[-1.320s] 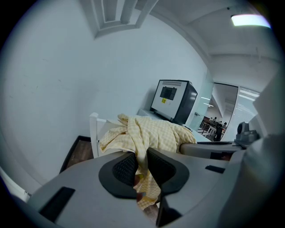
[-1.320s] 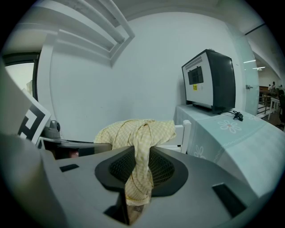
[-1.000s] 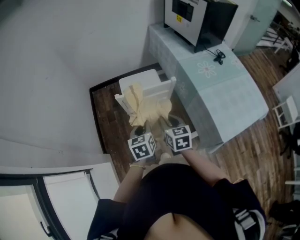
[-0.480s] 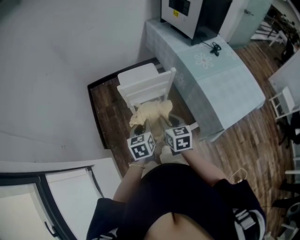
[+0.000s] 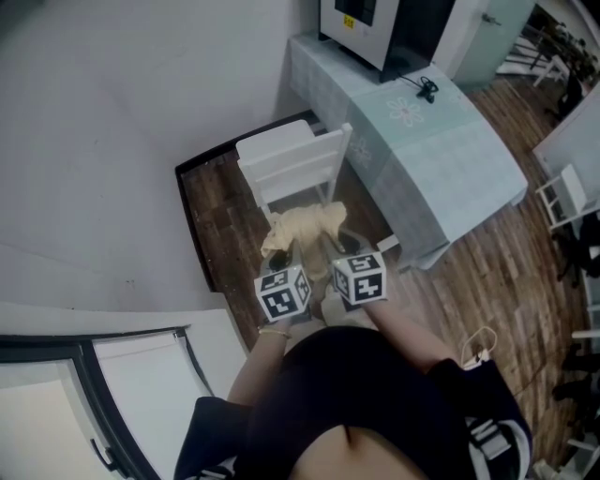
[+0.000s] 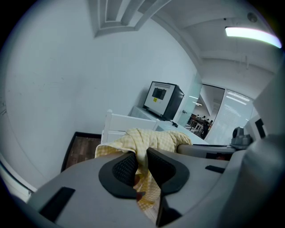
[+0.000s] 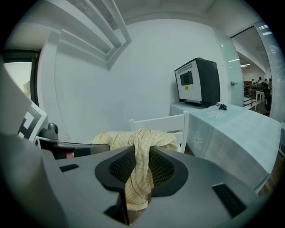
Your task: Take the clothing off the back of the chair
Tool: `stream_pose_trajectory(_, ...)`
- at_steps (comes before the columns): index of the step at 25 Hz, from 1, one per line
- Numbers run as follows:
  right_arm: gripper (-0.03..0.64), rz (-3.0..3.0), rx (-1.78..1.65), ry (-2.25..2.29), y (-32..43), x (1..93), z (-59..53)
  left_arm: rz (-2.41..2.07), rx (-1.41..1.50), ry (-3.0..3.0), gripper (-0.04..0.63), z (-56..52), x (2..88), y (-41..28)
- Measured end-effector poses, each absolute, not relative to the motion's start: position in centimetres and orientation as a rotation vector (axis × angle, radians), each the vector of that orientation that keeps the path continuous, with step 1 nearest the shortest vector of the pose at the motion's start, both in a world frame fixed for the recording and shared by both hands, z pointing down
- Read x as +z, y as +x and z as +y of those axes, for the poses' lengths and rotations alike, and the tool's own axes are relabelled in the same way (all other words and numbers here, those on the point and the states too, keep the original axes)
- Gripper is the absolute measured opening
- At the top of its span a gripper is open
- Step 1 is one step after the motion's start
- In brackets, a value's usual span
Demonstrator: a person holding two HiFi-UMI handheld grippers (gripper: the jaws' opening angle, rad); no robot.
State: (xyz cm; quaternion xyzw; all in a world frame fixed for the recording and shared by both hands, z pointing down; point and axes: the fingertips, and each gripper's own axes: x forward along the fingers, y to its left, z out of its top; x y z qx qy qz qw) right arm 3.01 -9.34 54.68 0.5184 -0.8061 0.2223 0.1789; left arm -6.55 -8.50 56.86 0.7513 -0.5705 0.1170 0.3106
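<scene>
Clothing (image 5: 304, 226) is soft yellow checked fabric, bunched and drooping.

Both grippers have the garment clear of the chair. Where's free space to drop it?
Free: the seat of the white chair, and the table cloth this side of the cable and appliance. Tight: the floor gap between chair and table.

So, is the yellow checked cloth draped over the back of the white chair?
No, the yellow checked cloth hangs between the left gripper and the right gripper, clear of the back of the white chair.
</scene>
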Motion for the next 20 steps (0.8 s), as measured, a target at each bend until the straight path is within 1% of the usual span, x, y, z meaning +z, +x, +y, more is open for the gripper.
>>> stream_pose_trajectory(9, 0.095, -2.293, 0.61, 1.463, 1.9, 54.7, -6.7, -1.5, 0.273, 1.977, 0.063, -5.9, 56.9, -7.7)
stream_pose_trajectory(20, 0.095, -2.321, 0.585, 1.424, -0.1, 54.5, -6.3, -1.529, 0.251, 1.968, 0.063, -5.3, 56.5, -9.7)
